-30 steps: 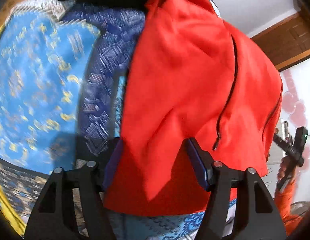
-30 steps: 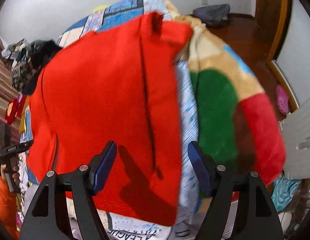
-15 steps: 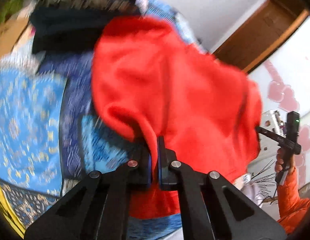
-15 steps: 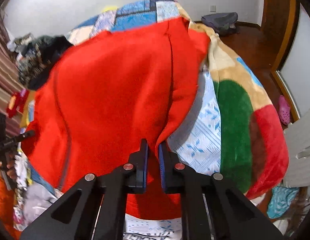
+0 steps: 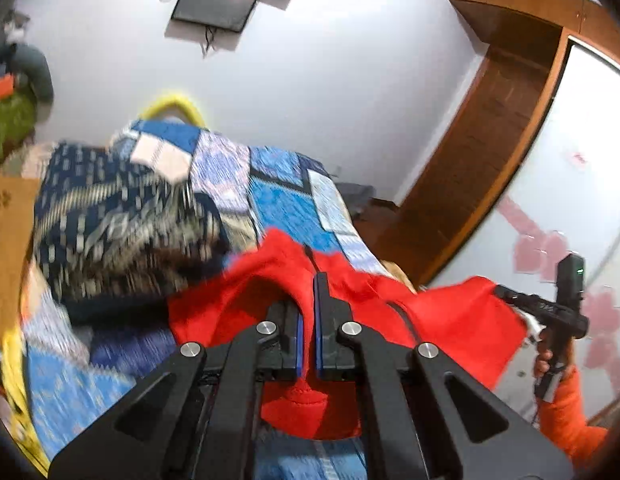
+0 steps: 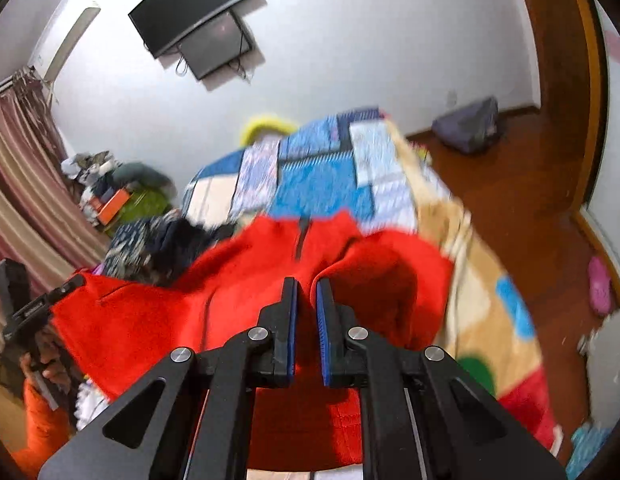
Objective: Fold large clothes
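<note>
Bed [image 6: 321, 176] under patchwork quilt carries the red garment [image 6: 238, 280], near edge raised off it, likely to carry over as a fold; left gripper [image 5: 308, 320] and right gripper [image 6: 306, 320] each pinch a bunch of its cloth

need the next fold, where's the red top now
Pinched in both grippers, left and right, the red top hangs over the patchwork bed.
</note>
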`<action>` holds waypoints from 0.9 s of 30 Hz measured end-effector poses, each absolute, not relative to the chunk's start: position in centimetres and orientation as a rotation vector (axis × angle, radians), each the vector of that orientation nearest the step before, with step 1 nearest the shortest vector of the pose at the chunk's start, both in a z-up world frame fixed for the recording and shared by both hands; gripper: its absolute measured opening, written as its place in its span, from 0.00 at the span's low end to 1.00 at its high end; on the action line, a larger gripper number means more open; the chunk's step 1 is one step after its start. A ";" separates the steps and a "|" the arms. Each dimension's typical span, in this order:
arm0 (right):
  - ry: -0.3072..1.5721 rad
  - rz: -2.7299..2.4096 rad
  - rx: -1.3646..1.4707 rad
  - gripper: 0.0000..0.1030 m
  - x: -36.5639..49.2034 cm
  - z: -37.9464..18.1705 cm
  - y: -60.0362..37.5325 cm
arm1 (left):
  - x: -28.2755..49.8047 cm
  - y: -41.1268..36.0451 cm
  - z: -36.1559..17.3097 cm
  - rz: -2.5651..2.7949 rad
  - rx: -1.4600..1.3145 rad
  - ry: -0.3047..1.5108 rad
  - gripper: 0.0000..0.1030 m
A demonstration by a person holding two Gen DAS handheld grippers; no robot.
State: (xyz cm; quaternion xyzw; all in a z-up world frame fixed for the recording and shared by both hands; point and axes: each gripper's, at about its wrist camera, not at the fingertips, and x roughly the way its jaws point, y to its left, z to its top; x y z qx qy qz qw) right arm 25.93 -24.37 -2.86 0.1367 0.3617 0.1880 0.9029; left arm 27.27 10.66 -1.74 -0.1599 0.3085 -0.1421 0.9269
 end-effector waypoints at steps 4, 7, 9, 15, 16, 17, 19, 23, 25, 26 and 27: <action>0.742 0.306 0.281 0.02 31.4 -3.0 -24.1 | 33.4 9.8 -2.3 -0.239 -0.304 0.678 0.02; 0.744 0.218 0.284 0.01 35.7 -3.7 -24.3 | 38.5 9.1 -4.0 -0.203 -0.302 0.749 0.02; 0.759 0.173 0.267 0.01 38.0 -4.3 -24.4 | 42.3 8.1 -6.2 -0.163 -0.258 0.820 0.02; 0.740 0.184 0.171 0.02 39.2 -5.7 -23.4 | 46.2 6.2 -10.5 -0.085 -0.122 0.921 0.03; 0.741 0.194 0.144 0.02 38.6 -5.8 -23.1 | 46.4 6.3 -10.9 -0.092 -0.132 0.935 0.04; 0.749 0.198 0.128 0.03 38.9 -5.9 -23.1 | 46.3 6.3 -10.9 -0.095 -0.136 0.941 0.06; 0.789 0.220 0.077 0.09 38.2 -6.5 -22.7 | 45.5 6.3 -10.6 -0.102 -0.129 0.938 0.13; 0.852 0.244 0.030 0.57 34.9 -8.0 -23.2 | 41.8 5.9 -8.6 -0.119 -0.081 0.867 0.61; 0.850 0.227 0.017 0.61 33.3 -8.4 -23.5 | 39.1 6.2 -7.4 -0.123 -0.067 0.819 0.66; 0.861 0.222 0.012 0.61 32.8 -8.7 -23.6 | 38.1 6.4 -7.1 -0.125 -0.064 0.816 0.70; 0.884 0.223 0.013 0.61 31.9 -9.0 -23.9 | 37.1 6.7 -7.0 -0.124 -0.062 0.820 0.73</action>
